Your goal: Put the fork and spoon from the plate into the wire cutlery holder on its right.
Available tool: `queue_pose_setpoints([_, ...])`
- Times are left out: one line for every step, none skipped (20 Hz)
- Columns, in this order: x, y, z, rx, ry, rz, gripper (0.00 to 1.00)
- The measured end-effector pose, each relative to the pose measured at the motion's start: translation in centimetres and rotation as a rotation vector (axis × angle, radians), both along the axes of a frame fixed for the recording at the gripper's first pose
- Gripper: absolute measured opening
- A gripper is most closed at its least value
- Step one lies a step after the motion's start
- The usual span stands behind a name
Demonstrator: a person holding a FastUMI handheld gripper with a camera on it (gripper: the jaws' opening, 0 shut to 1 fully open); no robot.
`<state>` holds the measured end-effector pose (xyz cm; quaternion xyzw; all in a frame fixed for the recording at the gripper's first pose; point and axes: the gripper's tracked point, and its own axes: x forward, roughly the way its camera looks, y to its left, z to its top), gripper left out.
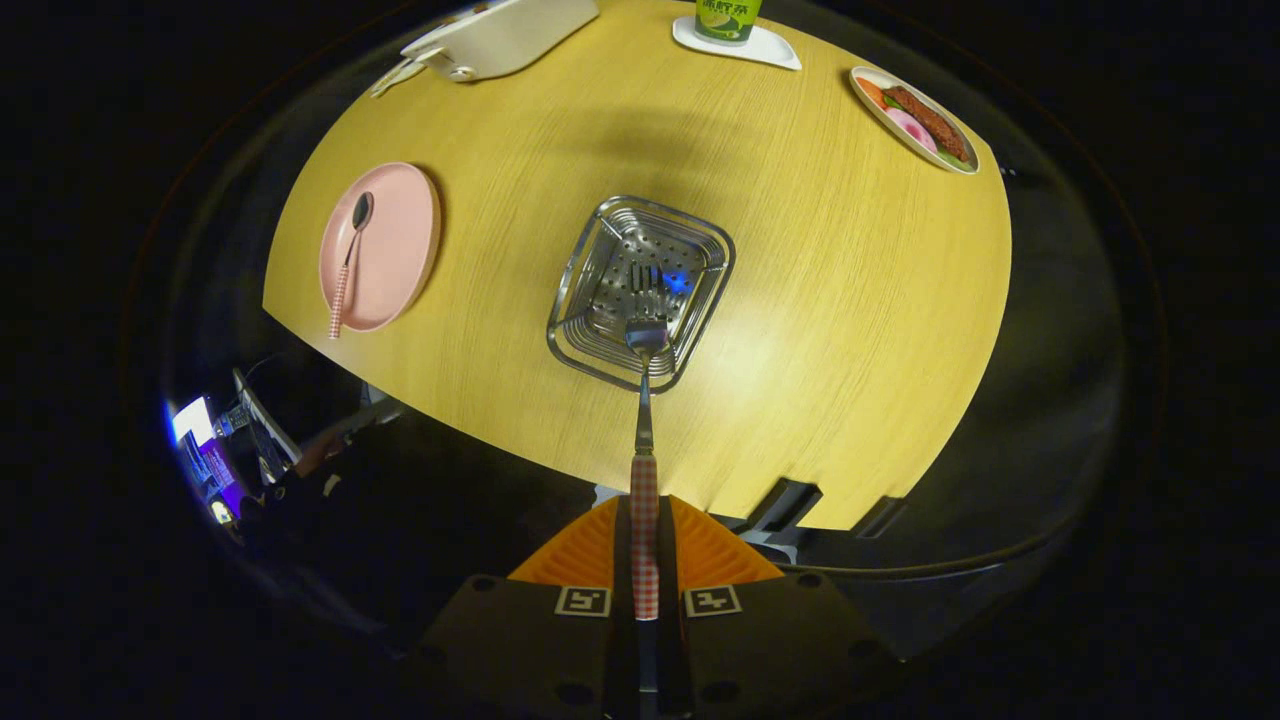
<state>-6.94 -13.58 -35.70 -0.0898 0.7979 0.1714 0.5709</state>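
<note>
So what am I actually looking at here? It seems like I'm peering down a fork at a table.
You are looking through a wide-angle camera mounted on a hand-held gripper, a two-finger clamp that a person carries; there is no robot arm. Its two fingers sit at the bottom, closed on the checked handle of a fork. The fork points forward, its tines over the wire cutlery holder, seen from above. Beyond the fingers lies a round wooden table. To the holder's left is a pink plate with a spoon lying on it. On the far side are a white object, a green cup on a white coaster, and a dish of food.
</note>
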Motion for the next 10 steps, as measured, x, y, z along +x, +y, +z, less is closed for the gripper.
queue_pose_setpoints([0.2, 0.0, -0.3, -0.012, 0.023, 0.006, 0.12])
queue_pose_setpoints([0.5, 0.0, -0.5, -0.024, 0.041, 0.012, 0.12])
queue_pose_setpoints([0.8, 0.2, -0.8, -0.033, 0.054, 0.018, 0.12])
queue_pose_setpoints([1.0, 0.3, -0.9, -0.04, 0.067, 0.022, 0.12])
queue_pose_setpoints([1.2, 0.5, -1.1, -0.047, 0.084, 0.027, 0.12])
queue_pose_setpoints([1.2, 0.7, -1.3, -0.052, 0.099, 0.032, 0.12])
queue_pose_setpoints([1.4, 0.9, -1.5, -0.054, 0.108, 0.036, 0.12])
queue_pose_setpoints([1.7, 1.2, -1.6, -0.053, 0.11, 0.036, 0.12])
queue_pose_setpoints([2.0, 1.6, -1.8, -0.05, 0.106, 0.032, 0.12])
queue_pose_setpoints([2.2, 2.0, -2.0, -0.047, 0.101, 0.025, 0.14])
